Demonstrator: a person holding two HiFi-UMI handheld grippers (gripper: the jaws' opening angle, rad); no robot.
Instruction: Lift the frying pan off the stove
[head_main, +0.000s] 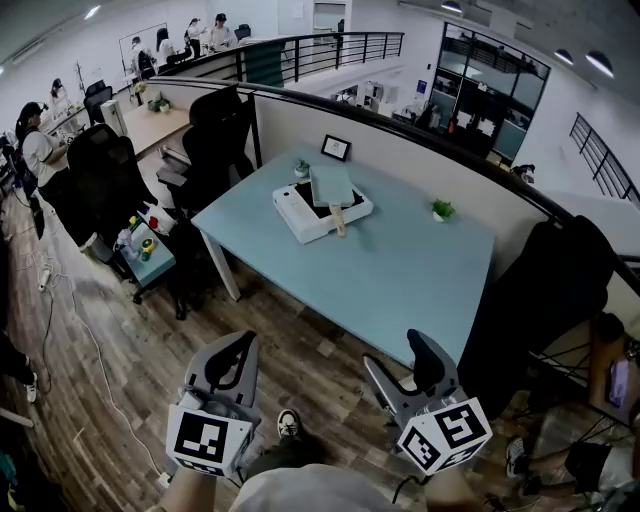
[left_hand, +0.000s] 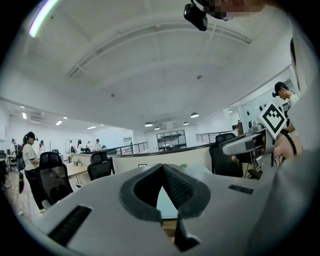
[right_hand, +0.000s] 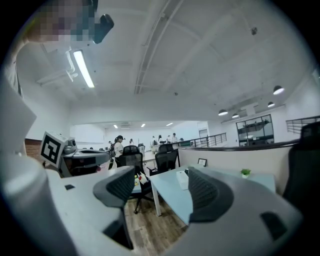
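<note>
A white stove stands near the far left part of the light blue table. On it lies a pale grey-green square frying pan, its wooden handle pointing toward me. Both grippers hang low over the wooden floor, well short of the table and of the pan. My left gripper is shut with nothing in it; its pads meet in the left gripper view. My right gripper stands open and empty, and between its jaws the stove shows small and far.
A small plant and a picture frame sit at the table's back. Black office chairs and a side trolley with bottles stand left of it. A dark chair is at its right end. Several people work at far desks.
</note>
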